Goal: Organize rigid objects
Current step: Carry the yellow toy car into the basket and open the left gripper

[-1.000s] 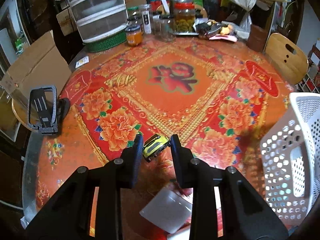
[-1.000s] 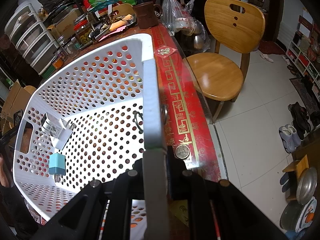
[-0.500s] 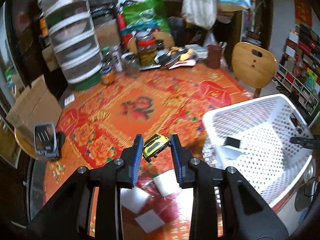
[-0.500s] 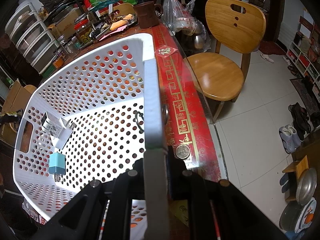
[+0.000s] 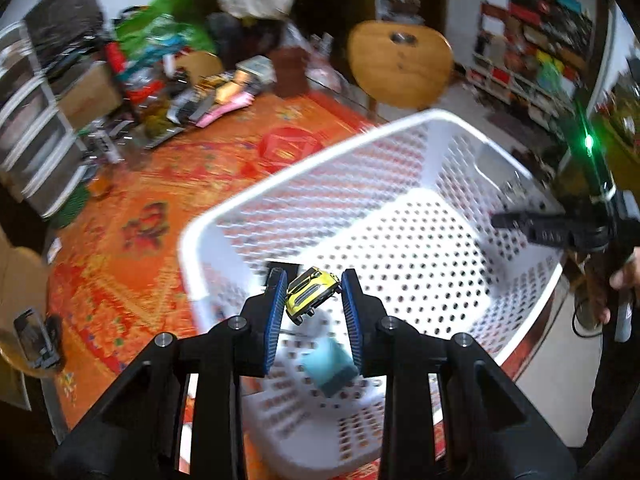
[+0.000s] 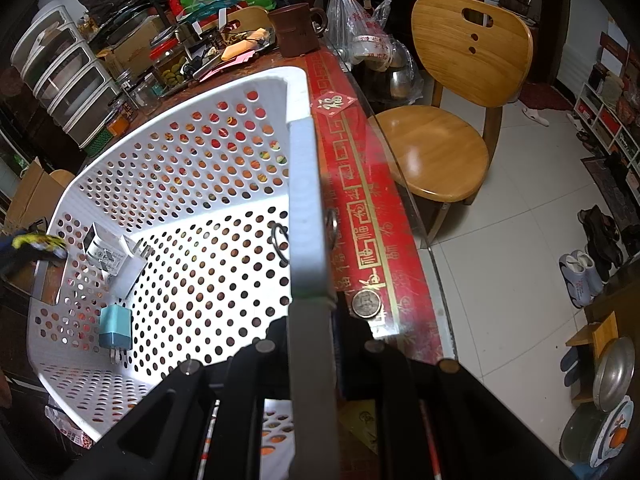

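A small yellow toy car [image 5: 310,292] hangs tilted between the blue pads of my left gripper [image 5: 313,302], which is shut on it just above the near side of the white perforated basket [image 5: 400,132]. Below it in the basket lies a teal charger [image 5: 330,364]. In the right wrist view my right gripper [image 6: 314,312] is shut on the basket's rim [image 6: 306,184]. The teal charger [image 6: 116,326] and a white charger [image 6: 108,256] lie on the basket floor. The car [image 6: 38,242] shows blurred at the basket's left side.
A wooden chair [image 6: 440,152] stands beside the round table with its red flowered cloth [image 5: 168,184]. Jars, drawers and clutter [image 5: 180,92] crowd the table's far side. A phone stand [image 5: 34,338] sits at the left edge, a coin [image 6: 366,302] near the basket.
My left gripper has carried the yellow car up and to the right, from above the tablecloth to above the basket. The right gripper has kept still on the rim.
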{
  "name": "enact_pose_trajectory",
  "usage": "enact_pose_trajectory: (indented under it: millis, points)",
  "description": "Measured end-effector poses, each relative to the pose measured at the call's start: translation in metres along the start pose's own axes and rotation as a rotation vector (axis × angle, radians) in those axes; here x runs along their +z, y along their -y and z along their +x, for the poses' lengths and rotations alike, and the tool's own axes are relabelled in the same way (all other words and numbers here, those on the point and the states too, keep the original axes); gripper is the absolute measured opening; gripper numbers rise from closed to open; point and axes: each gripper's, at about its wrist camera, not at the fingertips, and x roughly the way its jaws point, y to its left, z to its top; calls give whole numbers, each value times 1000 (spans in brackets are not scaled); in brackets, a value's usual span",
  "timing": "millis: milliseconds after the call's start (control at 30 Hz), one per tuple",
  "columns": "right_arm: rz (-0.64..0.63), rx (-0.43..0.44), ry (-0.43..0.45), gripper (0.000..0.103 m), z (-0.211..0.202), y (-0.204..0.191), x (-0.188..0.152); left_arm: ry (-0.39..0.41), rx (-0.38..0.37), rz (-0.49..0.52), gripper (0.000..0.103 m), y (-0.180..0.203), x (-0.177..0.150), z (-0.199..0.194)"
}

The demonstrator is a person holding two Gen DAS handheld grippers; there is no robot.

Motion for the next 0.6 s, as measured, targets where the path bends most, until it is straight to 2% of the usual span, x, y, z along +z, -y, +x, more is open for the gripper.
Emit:
enact_pose_trajectory:
  millis: [200,333,433,467,500,600]
  points:
    - [1,1,0,11,0,0,0,-150,-48,80,26,32,5,48]
    - [-2,1,0,11,0,0,0,-196,-62,86,26,30,-1,64]
    - [-4,0,-4,11,0,0,1,-199,-65,96,29,32,-6,67]
    - [-5,0,-4,11,0,0,1,-199,-69,98,35,32,-8,68]
    - [-5,1,-3,11,0,0,2,-197,-67,99,47,32,-8,67]
    - [-3,2,-3,11,0,1,2,-146,-60,86,70,25,-9,55]
